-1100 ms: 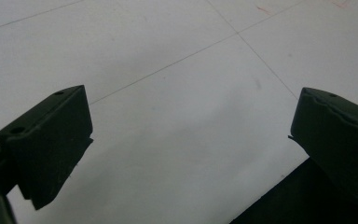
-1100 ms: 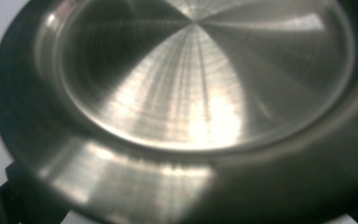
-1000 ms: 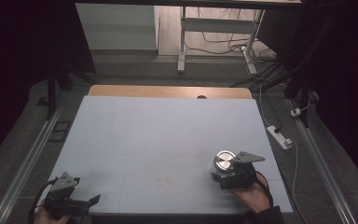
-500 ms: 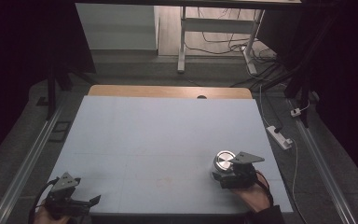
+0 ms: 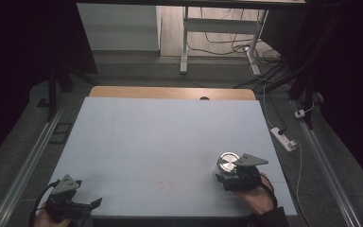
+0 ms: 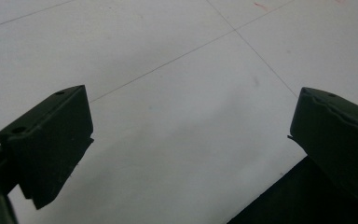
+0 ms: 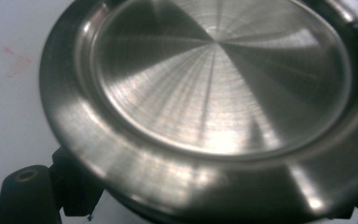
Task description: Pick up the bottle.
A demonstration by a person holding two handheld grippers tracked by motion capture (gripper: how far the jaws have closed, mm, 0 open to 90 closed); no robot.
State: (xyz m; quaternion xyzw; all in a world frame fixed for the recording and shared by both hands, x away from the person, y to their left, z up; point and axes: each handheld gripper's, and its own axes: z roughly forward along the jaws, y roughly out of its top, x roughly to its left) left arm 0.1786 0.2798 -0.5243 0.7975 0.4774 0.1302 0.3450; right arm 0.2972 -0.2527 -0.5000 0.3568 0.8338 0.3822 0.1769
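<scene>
The left hand-held gripper (image 5: 78,204) sits at the near left corner of the surface (image 5: 170,137). Its two black jaws are spread wide apart with nothing between them, so it is let go and waiting. In the left gripper view its jaws hang just over the bare white top, close to the front edge.

Farther right, the right hand-held gripper (image 5: 231,182) is down near the front right part of the surface. A round shiny metal tin (image 5: 228,163) stands there on the white top. The gripper is pushed right up to the tin, and the jaws seem to be on either side of its lower part. In the right gripper view the tin's lid (image 7: 214,79) is very close, and one black jaw shows under its rim at the bottom left. I think the gripper is closed on the tin, but the far jaw is hidden, so it is hard to be sure.

So the reaching part looks done and the grab looks made or almost made. The tin does not look lifted yet. Picking it up and taking it somewhere is still left to do. The left one has no job yet.

The surface is a big pale sheet with thin lines and a few faint red marks. A strip of wood (image 5: 170,92) shows along its far edge. Around it the room is dark. A white power strip (image 5: 283,138) lies on the grey floor to the right, and cables (image 5: 227,42) lie near the table legs at the back.
</scene>
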